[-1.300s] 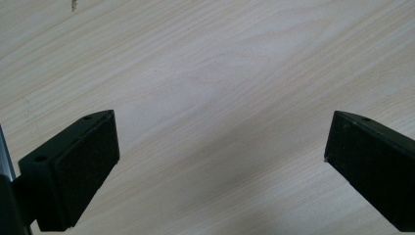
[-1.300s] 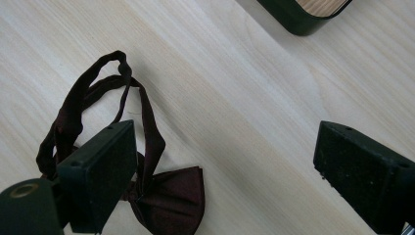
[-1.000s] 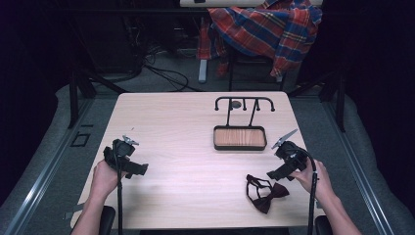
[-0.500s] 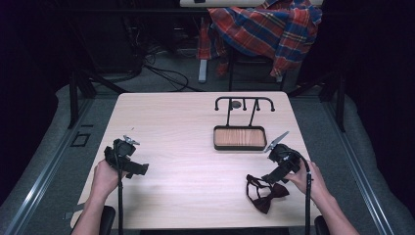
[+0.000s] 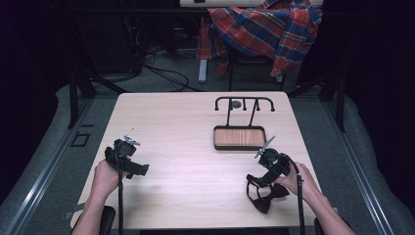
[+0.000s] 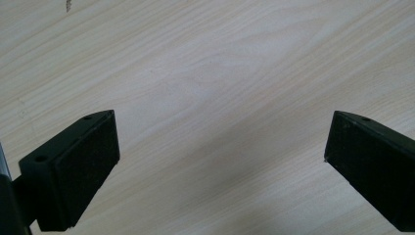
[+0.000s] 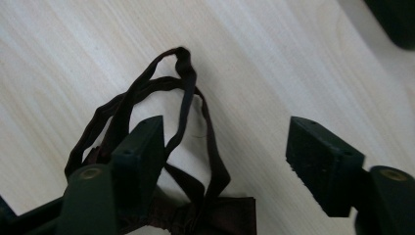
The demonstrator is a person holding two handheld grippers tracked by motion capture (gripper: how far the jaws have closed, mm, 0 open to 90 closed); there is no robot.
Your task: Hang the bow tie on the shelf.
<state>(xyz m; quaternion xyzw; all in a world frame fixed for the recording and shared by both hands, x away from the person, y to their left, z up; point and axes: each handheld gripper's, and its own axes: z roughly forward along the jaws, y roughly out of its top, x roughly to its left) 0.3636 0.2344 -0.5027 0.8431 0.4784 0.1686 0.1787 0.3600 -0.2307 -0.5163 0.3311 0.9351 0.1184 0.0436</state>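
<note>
a light wooden table [image 5: 195, 127] stands in a dark room. a dark brown bow tie [image 5: 266, 193] with its loose strap lies near the table's front right corner. the right gripper [image 5: 262, 177], held in the person's right hand [image 5: 298, 180], sits directly over the tie's strap. in the right gripper view its jaws stand wide apart with nothing clamped between them; one jaw lies over the strap loops of the bow tie [image 7: 181, 147], while the other is over bare wood. whether that jaw touches the strap cannot be told.

the left gripper [image 5: 139, 170] is held in the left hand [image 5: 105, 177] near the front left edge, well apart from the tie. in the left gripper view its jaws are spread wide over the bare table [image 6: 210, 88] and hold nothing.

toward the back right of the table stands a black metal rack [image 5: 244, 105] with curved hooks, rising from a rectangular wood-lined tray [image 5: 239, 138]. the tray lies just behind the right gripper. beyond the table, a red and blue plaid cloth [image 5: 266, 27] is draped over a frame, and cables [image 5: 161, 73] lie on the grey floor.
</note>
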